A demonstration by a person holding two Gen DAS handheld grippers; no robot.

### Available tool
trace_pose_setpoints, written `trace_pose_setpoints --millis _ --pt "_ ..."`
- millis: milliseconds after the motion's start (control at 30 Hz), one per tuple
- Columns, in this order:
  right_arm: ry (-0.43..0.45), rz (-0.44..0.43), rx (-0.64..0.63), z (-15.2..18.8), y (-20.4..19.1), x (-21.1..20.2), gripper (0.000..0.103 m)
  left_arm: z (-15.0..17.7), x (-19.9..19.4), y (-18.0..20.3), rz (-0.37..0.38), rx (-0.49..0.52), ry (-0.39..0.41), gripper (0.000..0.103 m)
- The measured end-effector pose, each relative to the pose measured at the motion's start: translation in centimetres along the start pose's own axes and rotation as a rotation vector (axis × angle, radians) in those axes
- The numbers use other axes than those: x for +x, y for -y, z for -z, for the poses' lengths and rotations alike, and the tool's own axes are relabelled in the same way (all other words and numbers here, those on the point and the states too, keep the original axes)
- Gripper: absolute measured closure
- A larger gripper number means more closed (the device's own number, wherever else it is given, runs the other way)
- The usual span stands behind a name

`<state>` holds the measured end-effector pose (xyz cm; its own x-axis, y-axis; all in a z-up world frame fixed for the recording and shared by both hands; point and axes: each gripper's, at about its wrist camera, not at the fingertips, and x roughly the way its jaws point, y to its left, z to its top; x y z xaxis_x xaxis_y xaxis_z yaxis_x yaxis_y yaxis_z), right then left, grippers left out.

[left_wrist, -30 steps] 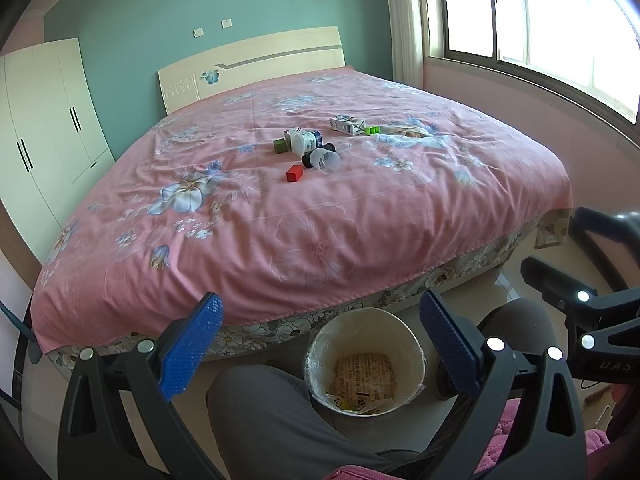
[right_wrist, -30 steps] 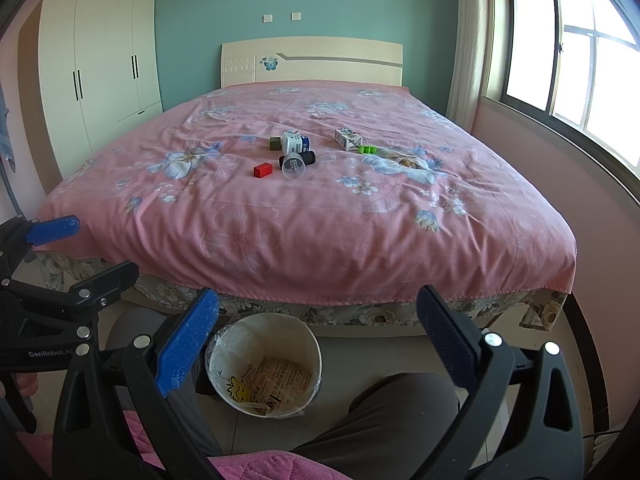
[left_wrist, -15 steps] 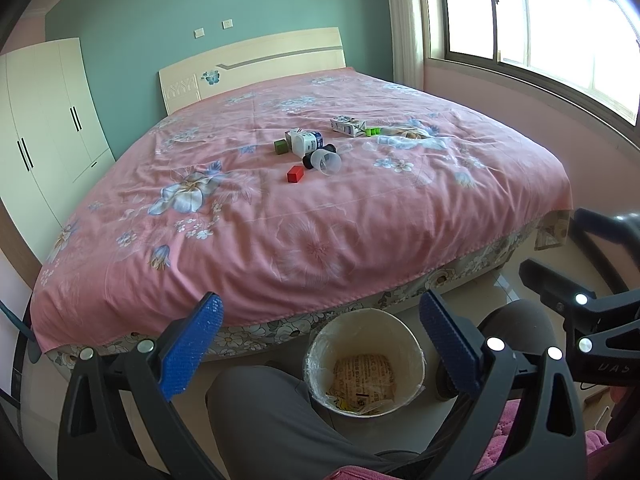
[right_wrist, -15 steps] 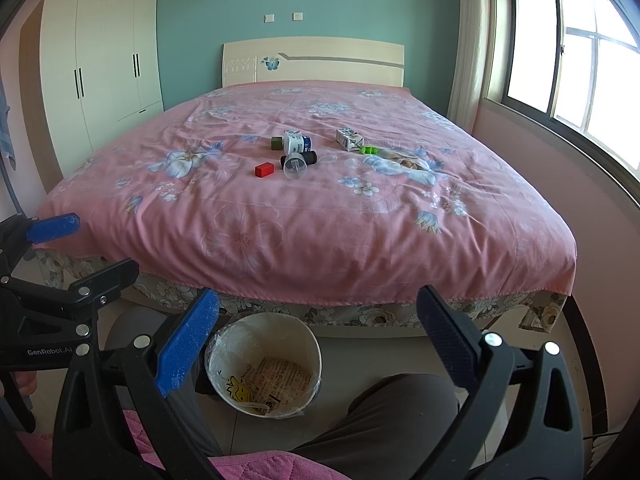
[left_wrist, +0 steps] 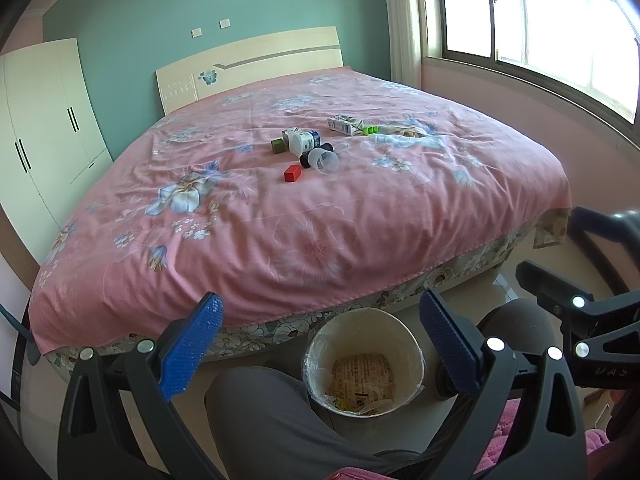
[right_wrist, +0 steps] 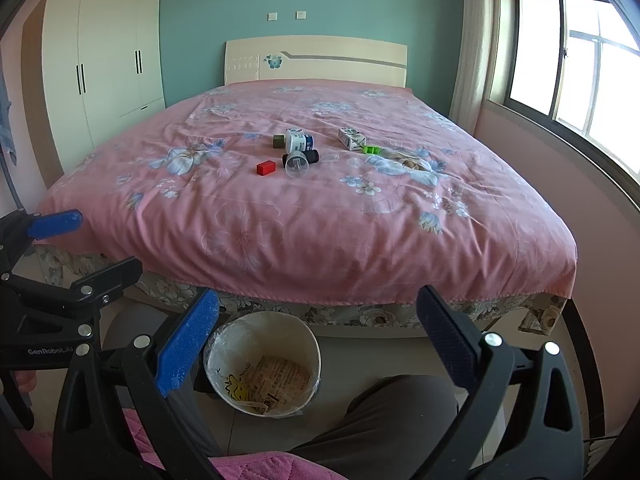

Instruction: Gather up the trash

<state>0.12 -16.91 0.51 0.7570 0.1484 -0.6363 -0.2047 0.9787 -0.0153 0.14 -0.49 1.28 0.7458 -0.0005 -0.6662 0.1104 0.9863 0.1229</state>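
Observation:
Trash lies in a cluster mid-bed: a red block (left_wrist: 292, 173) (right_wrist: 266, 167), a clear plastic cup (left_wrist: 325, 161) (right_wrist: 297, 164) on its side against a black piece, a white bottle (left_wrist: 301, 140) (right_wrist: 298, 140), a dark green cube (left_wrist: 277, 145), a small carton (left_wrist: 345, 124) (right_wrist: 351, 138) and a clear wrapper (left_wrist: 404, 134) (right_wrist: 408, 160). A lined bin (left_wrist: 360, 332) (right_wrist: 260, 332) with paper inside stands on the floor at the bed's foot. My left gripper (left_wrist: 320, 344) and right gripper (right_wrist: 318, 320) hang open above the bin, far from the trash and holding nothing.
The pink floral bed (left_wrist: 320, 240) (right_wrist: 320, 232) fills the middle of the room. A person's grey-trousered knees (left_wrist: 260, 420) (right_wrist: 392, 412) flank the bin. A white wardrobe (right_wrist: 104, 72) stands at the left, and a window wall (right_wrist: 580, 80) at the right.

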Motion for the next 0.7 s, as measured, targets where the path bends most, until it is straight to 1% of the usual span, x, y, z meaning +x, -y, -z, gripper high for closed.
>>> trace_pose_setpoints --millis 167,233,367,433,600,700 --pt "-0.018 -0.012 0.009 0.2 0.1 0.6 0.007 0.1 0.1 0.1 0.002 -0.001 0.000 0.003" --pt "-0.008 -0.015 0.015 0.1 0.1 0.9 0.007 0.1 0.1 0.2 0.004 -0.002 -0.002 0.003" --pt "-0.021 -0.024 0.012 -0.5 0.6 2.0 0.007 -0.4 1.4 0.2 0.023 -0.006 -0.017 0.003" --pt "-0.030 -0.033 0.021 -1.3 1.0 2.7 0.007 -1.2 2.7 -0.1 0.057 -0.020 -0.024 0.003" --pt "-0.010 -0.021 0.006 -4.1 2.0 4.8 0.007 -3.8 5.0 -0.7 0.053 -0.028 -0.019 0.003" --pt "-0.010 -0.047 0.023 -6.2 3.1 6.4 0.007 -5.8 6.7 -1.7 0.045 -0.043 -0.015 0.003"
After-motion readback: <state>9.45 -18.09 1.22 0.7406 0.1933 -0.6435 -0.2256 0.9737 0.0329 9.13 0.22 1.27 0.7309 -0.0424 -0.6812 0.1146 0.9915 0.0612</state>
